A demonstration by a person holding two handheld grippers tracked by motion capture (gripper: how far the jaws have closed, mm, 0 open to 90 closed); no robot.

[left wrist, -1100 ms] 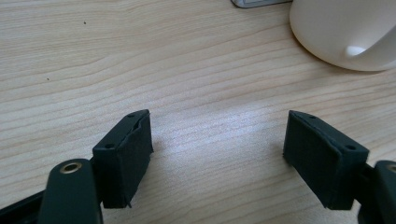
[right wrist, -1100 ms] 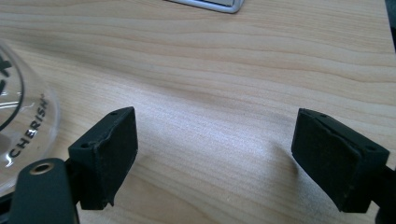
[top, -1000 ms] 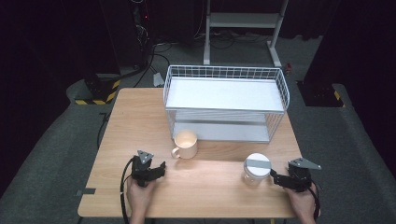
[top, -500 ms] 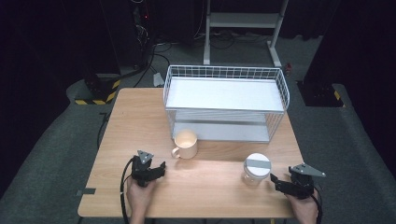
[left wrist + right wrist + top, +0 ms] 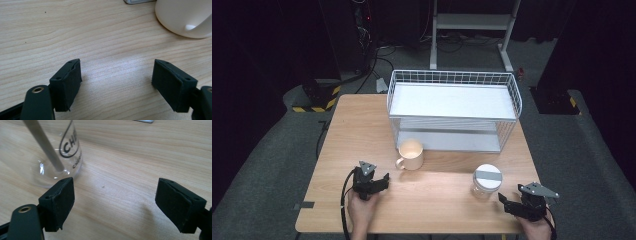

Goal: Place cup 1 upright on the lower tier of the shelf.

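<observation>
Left gripper (image 5: 382,181) sits wide open and empty on the worktop (image 5: 437,200), just left of the mug (image 5: 410,154). Right gripper (image 5: 508,204), jaws spread wide and empty too, rests well right of the mug, near the jar (image 5: 486,181).

Left gripper view: cream mug (image 5: 186,17) cut off by top and right edges; rim and most of handle out of frame. Right gripper view: glass jar (image 5: 58,152) cropped at top and left; printed lettering partly readable, "CH" then cut. High view: lettering too small to read.
</observation>
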